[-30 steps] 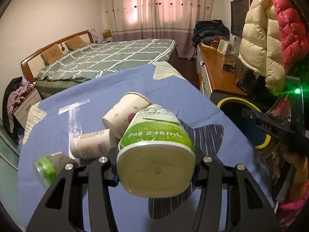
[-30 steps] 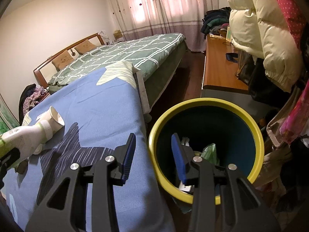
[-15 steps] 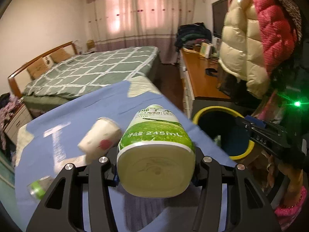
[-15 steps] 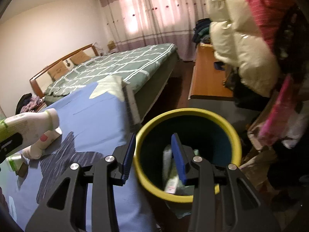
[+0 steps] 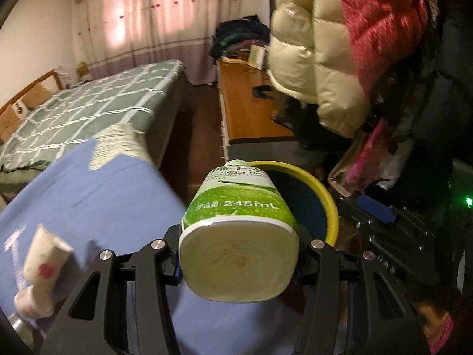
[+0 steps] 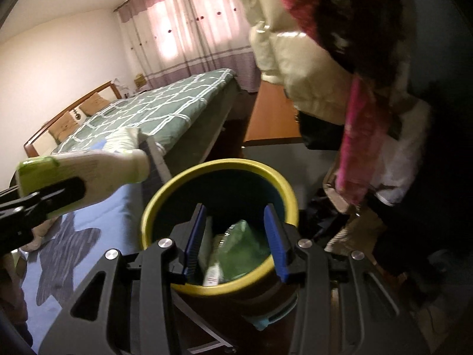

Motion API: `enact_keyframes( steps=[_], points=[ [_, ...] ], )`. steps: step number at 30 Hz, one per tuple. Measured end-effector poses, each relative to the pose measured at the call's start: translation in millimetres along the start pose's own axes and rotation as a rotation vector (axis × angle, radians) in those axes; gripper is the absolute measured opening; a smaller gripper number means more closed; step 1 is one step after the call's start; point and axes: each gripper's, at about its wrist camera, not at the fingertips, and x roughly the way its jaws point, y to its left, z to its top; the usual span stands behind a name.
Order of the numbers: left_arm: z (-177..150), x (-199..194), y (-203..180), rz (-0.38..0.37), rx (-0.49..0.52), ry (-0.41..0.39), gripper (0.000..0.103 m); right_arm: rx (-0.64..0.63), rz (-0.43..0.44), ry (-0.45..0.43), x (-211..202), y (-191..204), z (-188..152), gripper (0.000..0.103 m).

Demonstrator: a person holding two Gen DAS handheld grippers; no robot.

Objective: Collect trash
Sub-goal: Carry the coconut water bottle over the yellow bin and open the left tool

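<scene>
My left gripper (image 5: 238, 261) is shut on a green-and-white drink bottle (image 5: 239, 222) and holds it in the air, its neck pointing at the yellow-rimmed bin (image 5: 328, 204). In the right wrist view the same bottle (image 6: 85, 174) hangs at the left, just short of the bin's rim (image 6: 218, 167). My right gripper (image 6: 235, 241) is open and empty, hovering over the bin's mouth. Green plastic trash (image 6: 239, 245) lies inside the bin. A paper cup (image 5: 44, 259) and another bottle lie on the blue cloth (image 5: 103, 195) at the far left.
A bed with a green checked cover (image 5: 88, 109) stands behind the blue-covered table. A wooden desk (image 5: 251, 112) runs along the right wall. Puffy jackets (image 5: 325, 44) hang close above the bin.
My left gripper has carried the bottle right, from over the table to the bin's edge. My right gripper has moved over the bin's mouth and opened wider.
</scene>
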Motion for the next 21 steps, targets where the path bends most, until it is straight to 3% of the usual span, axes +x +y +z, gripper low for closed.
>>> enact_keyframes(
  steps=[8, 16, 17, 18, 21],
  points=[
    [10.7, 58.1, -42.5, -0.044, 0.058, 0.091, 0.051, 0.038, -0.037, -0.006, -0.7, -25.0, -1.4, 0.040],
    [7.9, 97.6, -43.9, -0.028, 0.045, 0.159, 0.051, 0.051, -0.049, -0.006, 0.5, -35.7, -1.9, 0.041],
    [7.9, 101.0, -43.5, -0.021, 0.045, 0.163, 0.057, 0.054, -0.050, -0.006, 1.2, -36.0, -1.4, 0.042],
    [7.9, 101.9, -42.2, 0.006, 0.043, 0.155, 0.075, 0.056, -0.050, -0.005, 1.3, -36.3, -1.2, 0.043],
    [8.8, 84.3, -35.2, 0.048, 0.031, 0.091, 0.083, 0.050, -0.050, -0.003, -1.6, -32.3, -1.4, 0.044]
  ],
)
